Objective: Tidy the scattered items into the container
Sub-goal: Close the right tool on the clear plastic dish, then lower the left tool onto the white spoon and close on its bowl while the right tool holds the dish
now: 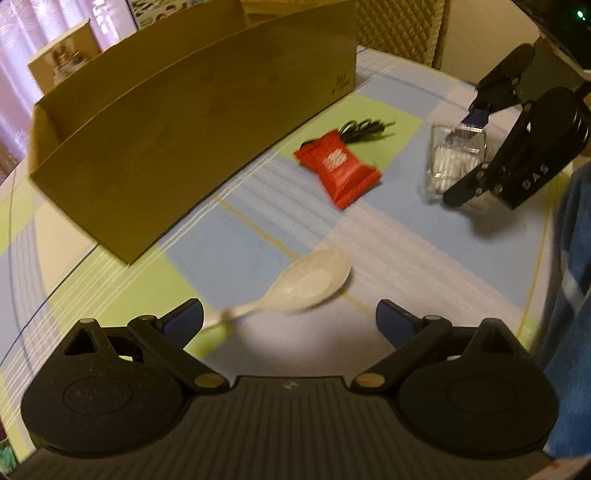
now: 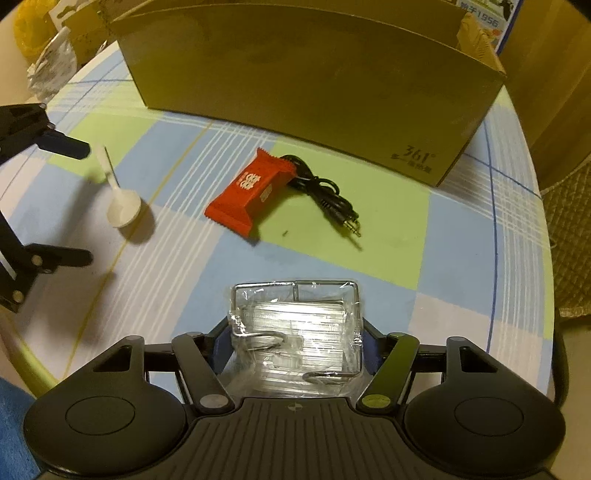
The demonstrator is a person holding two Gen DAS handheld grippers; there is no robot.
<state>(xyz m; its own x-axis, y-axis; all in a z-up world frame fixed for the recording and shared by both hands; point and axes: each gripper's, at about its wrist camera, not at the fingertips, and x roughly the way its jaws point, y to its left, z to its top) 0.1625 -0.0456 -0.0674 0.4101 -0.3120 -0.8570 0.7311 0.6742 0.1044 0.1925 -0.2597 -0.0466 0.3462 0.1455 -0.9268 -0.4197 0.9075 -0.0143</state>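
A brown cardboard box (image 1: 192, 125) stands at the back of the table; it also shows in the right wrist view (image 2: 314, 74). A white plastic spoon (image 1: 306, 284) lies just ahead of my open left gripper (image 1: 290, 319), its handle near the left finger. A red snack packet (image 1: 338, 168) and a black audio cable (image 1: 365, 129) lie mid-table. My right gripper (image 2: 293, 343) is shut on a clear plastic-wrapped pack (image 2: 295, 332). The spoon (image 2: 123, 212), packet (image 2: 242, 192) and cable (image 2: 328, 199) show in the right wrist view.
The table wears a blue, green and white checked cloth (image 2: 461, 229). A yellow bag and white wrappers (image 2: 40, 44) sit at the far left edge. A quilted chair (image 1: 402, 26) stands behind the table. A blue sleeve (image 1: 572, 295) is at the right.
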